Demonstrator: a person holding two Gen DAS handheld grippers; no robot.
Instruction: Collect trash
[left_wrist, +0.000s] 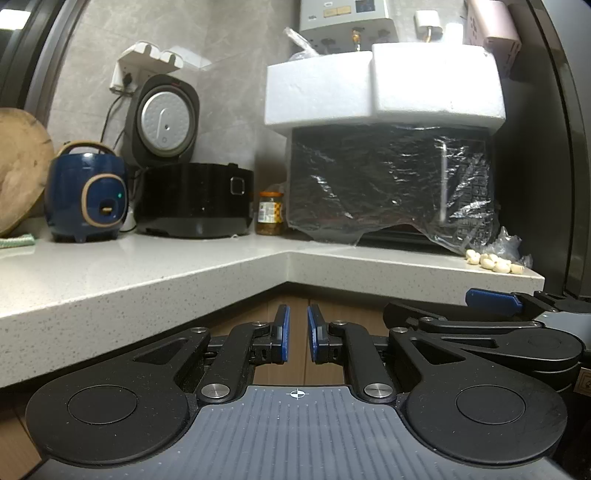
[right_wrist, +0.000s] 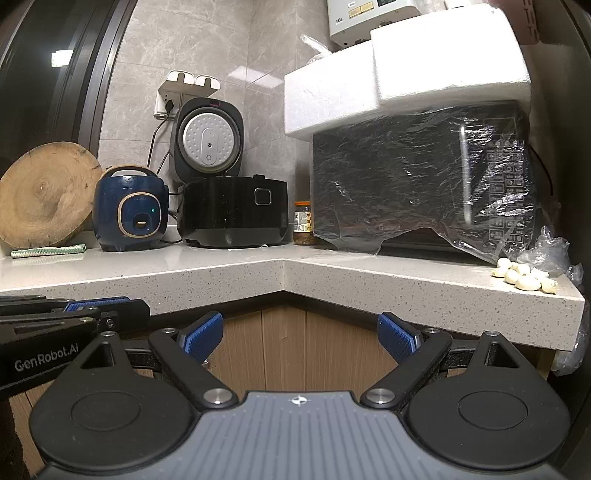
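Observation:
A crumpled clear plastic bag lies at the right end of the speckled counter, beside a small heap of peeled garlic cloves. Both grippers hover in front of the counter's inner corner, below its edge. My left gripper is shut, its blue pads almost together with nothing between them. My right gripper stands wide open and empty. Each gripper shows at the edge of the other's view: the right one, the left one.
On the counter stand a plastic-wrapped black microwave topped with white foam blocks, a jar, an open black rice cooker, a blue cooker and a round wooden board. Wooden cabinet doors lie below.

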